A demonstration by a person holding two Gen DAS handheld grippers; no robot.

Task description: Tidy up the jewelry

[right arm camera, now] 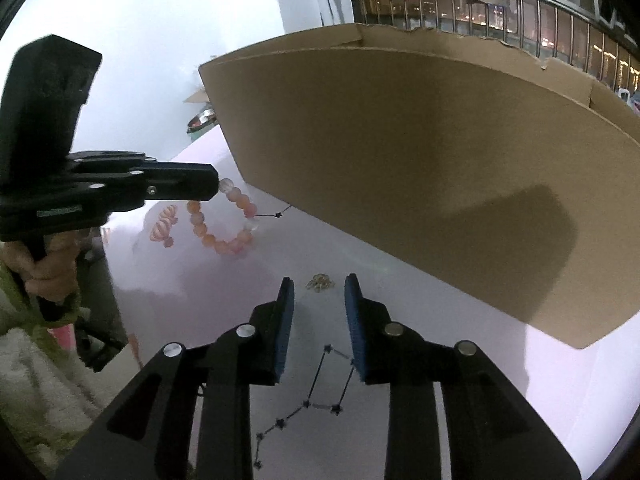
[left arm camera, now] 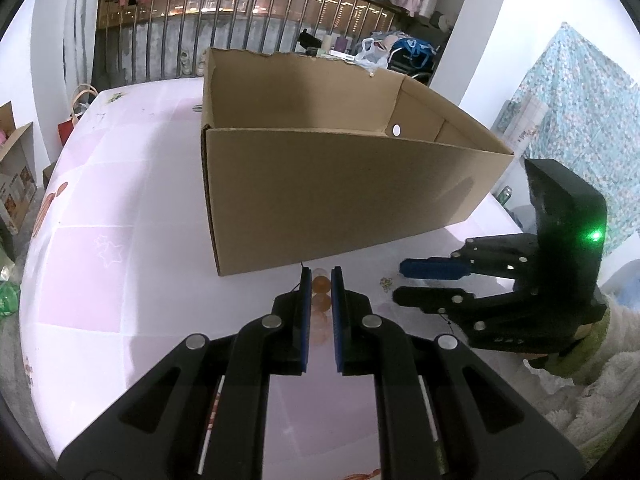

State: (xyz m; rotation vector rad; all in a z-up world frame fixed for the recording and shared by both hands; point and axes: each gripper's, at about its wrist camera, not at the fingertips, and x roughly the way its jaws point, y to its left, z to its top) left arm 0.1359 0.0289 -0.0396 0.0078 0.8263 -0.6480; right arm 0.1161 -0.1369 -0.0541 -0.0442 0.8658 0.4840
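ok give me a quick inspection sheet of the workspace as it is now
surface: pale pink tabletop, glossy
job's things: pink bead bracelet; small gold piece; black star chain; open cardboard box
clutter: pink striped trinket
grippers: left gripper shut on pink bead bracelet; right gripper open, black star chain lies under its fingers
cables: nothing seen
surroundings: balcony railing, hung clothes

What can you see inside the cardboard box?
Inside the box only bare brown walls and a small round hole show. Its near wall hides the floor, so any jewelry already inside cannot be seen.
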